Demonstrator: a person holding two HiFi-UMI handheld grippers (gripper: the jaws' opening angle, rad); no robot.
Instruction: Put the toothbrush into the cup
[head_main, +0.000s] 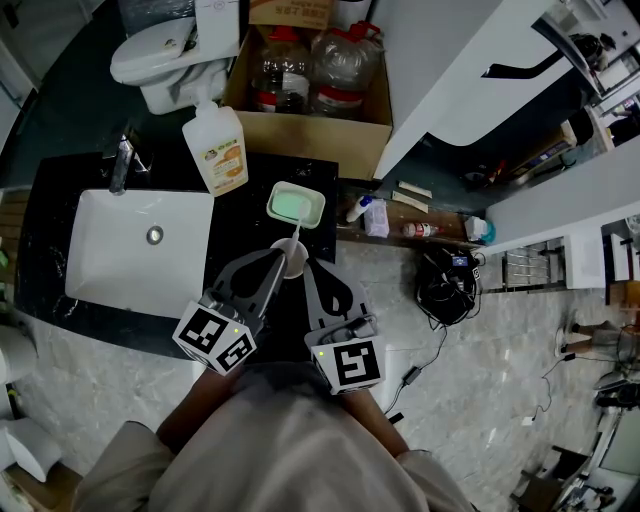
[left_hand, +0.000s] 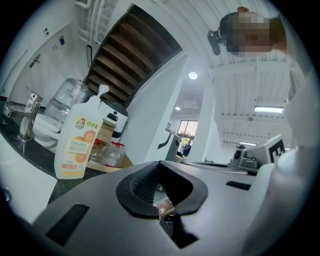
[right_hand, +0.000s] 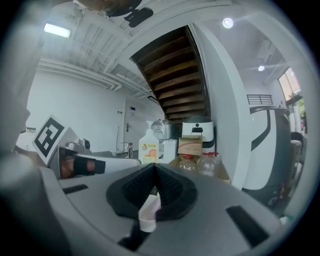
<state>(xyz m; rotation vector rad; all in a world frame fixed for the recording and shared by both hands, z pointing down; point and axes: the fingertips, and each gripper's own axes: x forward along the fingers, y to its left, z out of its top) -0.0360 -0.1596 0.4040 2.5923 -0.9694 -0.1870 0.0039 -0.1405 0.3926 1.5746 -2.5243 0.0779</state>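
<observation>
With your left gripper's (head_main: 277, 265) fingers clenched on the small pale round cup's (head_main: 295, 265) rim and your right gripper's (head_main: 308, 270) fingers grasping the slim white toothbrush (right_hand: 149, 209) over that cup, lower it straight in.

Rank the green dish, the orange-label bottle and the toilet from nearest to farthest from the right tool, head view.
1. Green dish, just ahead of the right tool.
2. Orange-label bottle, ahead-left beside the sink.
3. Toilet, far back left.

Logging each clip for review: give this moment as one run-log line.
left gripper: shut on cup | right gripper: shut on toothbrush | toothbrush: at cup mouth, not yet released
</observation>
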